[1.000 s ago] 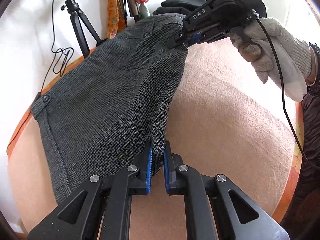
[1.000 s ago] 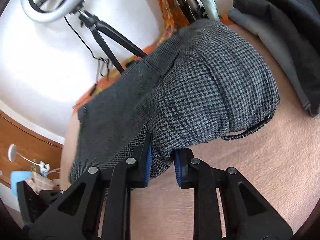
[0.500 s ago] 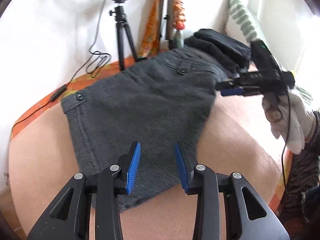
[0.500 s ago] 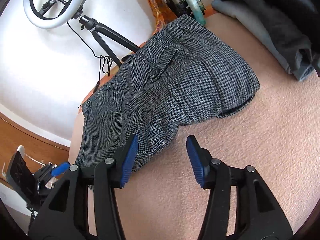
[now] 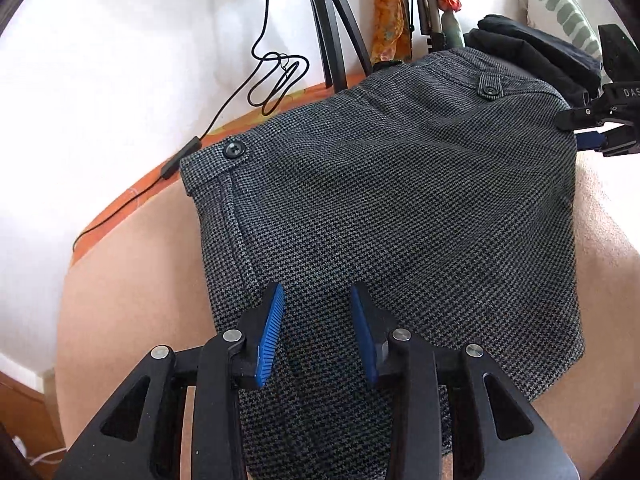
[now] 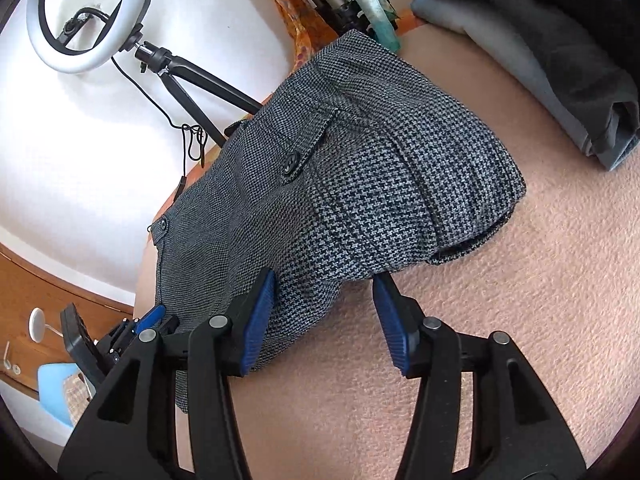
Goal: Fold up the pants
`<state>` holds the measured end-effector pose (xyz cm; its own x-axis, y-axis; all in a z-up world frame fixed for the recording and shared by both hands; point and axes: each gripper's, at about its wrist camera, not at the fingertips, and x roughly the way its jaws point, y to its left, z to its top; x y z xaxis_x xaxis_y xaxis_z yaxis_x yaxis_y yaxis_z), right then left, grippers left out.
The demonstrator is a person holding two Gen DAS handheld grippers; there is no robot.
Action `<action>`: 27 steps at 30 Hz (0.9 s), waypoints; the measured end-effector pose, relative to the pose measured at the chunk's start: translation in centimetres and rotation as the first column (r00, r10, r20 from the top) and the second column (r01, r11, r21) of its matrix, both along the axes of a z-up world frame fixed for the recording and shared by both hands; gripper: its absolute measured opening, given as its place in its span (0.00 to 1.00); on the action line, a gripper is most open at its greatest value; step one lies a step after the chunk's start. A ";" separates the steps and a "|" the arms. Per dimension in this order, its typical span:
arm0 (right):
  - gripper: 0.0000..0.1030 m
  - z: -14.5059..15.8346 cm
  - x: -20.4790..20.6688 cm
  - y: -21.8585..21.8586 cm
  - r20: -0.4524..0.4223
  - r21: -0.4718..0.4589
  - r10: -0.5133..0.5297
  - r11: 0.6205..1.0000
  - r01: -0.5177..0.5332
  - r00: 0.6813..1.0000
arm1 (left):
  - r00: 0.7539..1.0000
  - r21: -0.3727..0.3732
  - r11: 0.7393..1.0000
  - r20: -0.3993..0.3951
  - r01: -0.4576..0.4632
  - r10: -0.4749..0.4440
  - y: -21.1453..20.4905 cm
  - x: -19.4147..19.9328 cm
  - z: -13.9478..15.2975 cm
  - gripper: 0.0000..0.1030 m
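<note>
Fingers (image 5: 362, 320) of the left gripper (image 5: 318, 334) are standing apart, gripping nothing, over the near edge of the folded houndstooth pants (image 5: 400, 208). These are lying on the peach blanket (image 6: 500, 320), stretching away toward the ring-light tripod (image 5: 332, 32); the right gripper (image 6: 324, 312) is hovering apart too.

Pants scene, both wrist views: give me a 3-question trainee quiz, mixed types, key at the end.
1. True or false: the left gripper is clamped on the pants.
2. In the right wrist view, what stands behind the pants against the white wall? A) ring light B) fan C) ladder
3. Fill in: the pants lie folded on a ____-coloured blanket.

Key:
1. False: both the left and the right gripper stand open, nothing pinched.
2. A, the ring light.
3. Peach.
</note>
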<state>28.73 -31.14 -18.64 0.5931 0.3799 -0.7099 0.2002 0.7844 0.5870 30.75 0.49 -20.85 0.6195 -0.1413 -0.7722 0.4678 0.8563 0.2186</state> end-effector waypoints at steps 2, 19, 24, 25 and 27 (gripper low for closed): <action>0.52 0.1 -0.7 -0.7 0.012 0.016 -0.037 0.999 0.036 0.999 | 1.000 0.009 1.000 0.007 -0.014 0.014 -0.1 0.0 0.8 0.33; 0.60 -0.6 -0.2 -4.6 0.088 0.149 -0.189 0.973 0.175 0.978 | 0.982 -0.084 0.979 -0.012 0.188 -0.189 -11.4 -2.5 2.7 0.33; 0.60 -0.8 -1.2 -5.3 0.101 0.140 -0.241 0.964 0.226 0.965 | 0.982 -0.068 0.980 -0.012 0.189 -0.190 -11.6 -2.2 0.9 0.33; 0.61 -1.1 -1.1 -5.5 0.102 0.146 -0.255 0.960 0.239 0.962 | 0.983 -0.092 0.980 -0.020 0.178 -0.181 -11.4 -2.0 1.4 0.33; 0.64 -1.7 -1.0 -5.9 0.098 0.181 -0.286 0.947 0.266 0.953 | 0.988 -0.163 0.974 0.004 0.156 -0.157 -10.5 -2.1 2.7 0.33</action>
<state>27.75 -37.08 -20.29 0.7689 0.2941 -0.5678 0.3144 0.5993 0.7362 28.64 -10.04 -18.12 0.5734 -0.3595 -0.7362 0.5999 0.7962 0.0784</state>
